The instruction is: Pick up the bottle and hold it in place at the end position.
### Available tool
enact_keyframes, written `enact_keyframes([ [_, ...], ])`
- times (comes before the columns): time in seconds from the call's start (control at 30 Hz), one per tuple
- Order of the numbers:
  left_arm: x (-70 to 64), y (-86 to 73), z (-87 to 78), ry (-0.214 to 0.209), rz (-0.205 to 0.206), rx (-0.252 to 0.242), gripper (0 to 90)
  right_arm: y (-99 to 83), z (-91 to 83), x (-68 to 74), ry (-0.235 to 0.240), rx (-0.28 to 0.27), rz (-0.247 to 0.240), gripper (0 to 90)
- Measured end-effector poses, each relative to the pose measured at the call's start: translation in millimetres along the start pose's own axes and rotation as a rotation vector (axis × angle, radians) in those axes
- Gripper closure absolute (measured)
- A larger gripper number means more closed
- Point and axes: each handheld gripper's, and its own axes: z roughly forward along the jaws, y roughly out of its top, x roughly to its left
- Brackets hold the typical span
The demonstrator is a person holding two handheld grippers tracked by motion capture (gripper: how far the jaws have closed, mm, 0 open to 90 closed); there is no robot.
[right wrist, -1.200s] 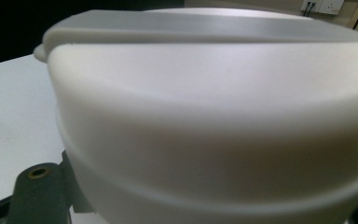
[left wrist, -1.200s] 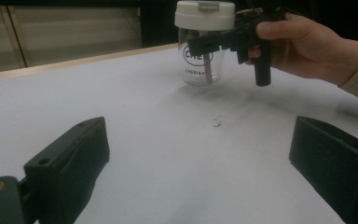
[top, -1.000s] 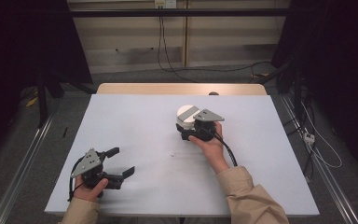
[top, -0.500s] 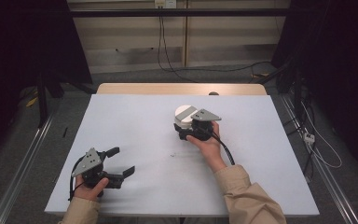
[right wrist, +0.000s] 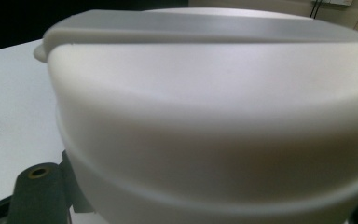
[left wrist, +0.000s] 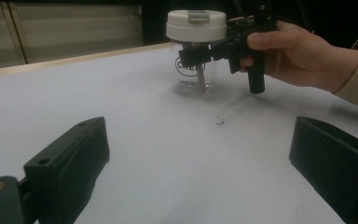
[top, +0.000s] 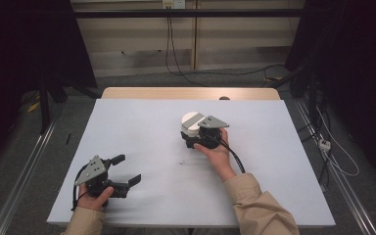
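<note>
Left gripper view: we see a clear jar (left wrist: 195, 70) with a white lid (left wrist: 196, 24) — mid-table (top: 142, 127), upright, clenched by our right gripper (left wrist: 200, 50). Our left gripper (top: 125, 171) rests near the front-left edge — jaws spread, holding nothing.

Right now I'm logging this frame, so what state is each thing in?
Jar: upright on the table, clear, between the right gripper's jaws.
Lid: on the jar, closed.
Right hand-held gripper: jaws around the jar; whether they press it, I cannot tell.
Left hand-held gripper: open, empty, low over the table.
Table: white top, a few dark specks.
</note>
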Motion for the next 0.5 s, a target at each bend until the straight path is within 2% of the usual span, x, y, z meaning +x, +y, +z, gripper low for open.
enact_keyframes([
  [0.23, -0.5, 0.5, 1.8, 0.002, 0.002, 0.004, 4.4, -1.6, -1.6, 3.3, -0.003, -0.004, -0.04, 18.6],
  [0.5, -2.4, 2.2, 5.7, -0.013, 0.002, 0.004, 4.4, -5.2, -4.9, -0.4, 0.004, -0.013, -0.003, 18.6],
])
